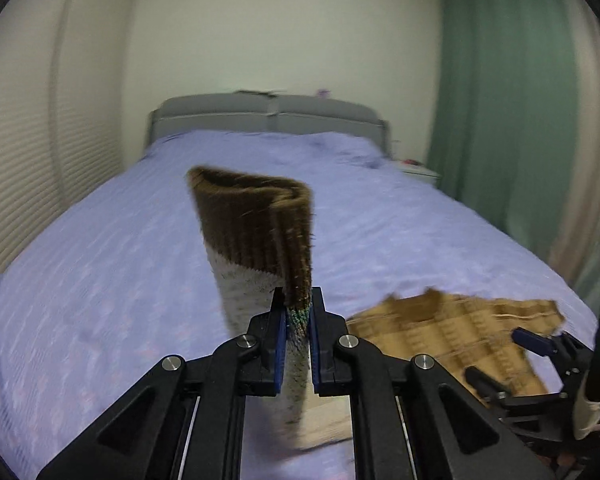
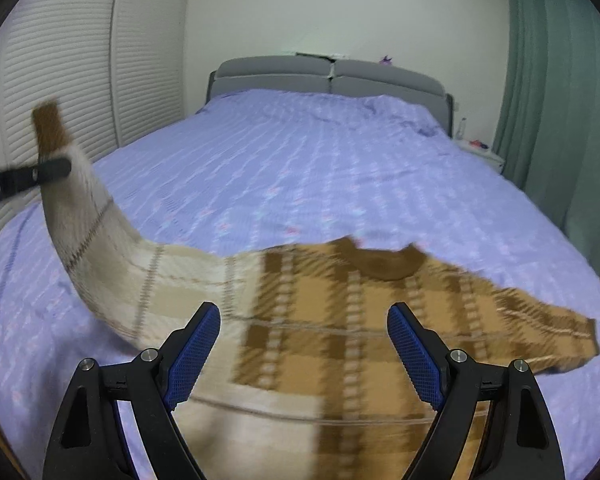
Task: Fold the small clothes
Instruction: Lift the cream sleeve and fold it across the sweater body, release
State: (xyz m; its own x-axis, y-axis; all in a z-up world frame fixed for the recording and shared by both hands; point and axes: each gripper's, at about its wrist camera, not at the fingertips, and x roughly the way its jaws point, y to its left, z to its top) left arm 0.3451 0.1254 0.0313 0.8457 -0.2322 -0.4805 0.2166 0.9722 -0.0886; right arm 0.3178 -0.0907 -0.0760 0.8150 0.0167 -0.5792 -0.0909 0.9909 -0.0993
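Left wrist view: my left claw (image 1: 298, 320) is shut tight on a sleeve (image 1: 256, 232) of the plaid knit sweater (image 1: 452, 332), gripping just below the brown ribbed cuff, which stands up beyond the pads. The sleeve is lifted clear of the bed (image 1: 100, 260), while the sweater's body lies low to the right on the lilac cover. The right claw (image 1: 512, 356) shows at the lower right, over the sweater's near edge.

Right wrist view: my right claw (image 2: 304, 352) stands wide open and holds nothing; its blue pads hover above the tan-and-brown chest of the sweater (image 2: 340, 320). The garment lies spread across the near part of the bed (image 2: 300, 160), brown collar away from me. Its cream sleeve (image 2: 100, 248) arcs upward to the left, pinched by the left claw (image 2: 50, 170).

Handling judgement: the knit looks soft, light and limp; it drapes and will sag wherever unsupported. It should not slip from ridged pads. Cuffs, hem and shoulder seams are the sound places to grip.

Pose: both claws point forward and downward along the bed; the left sits higher.
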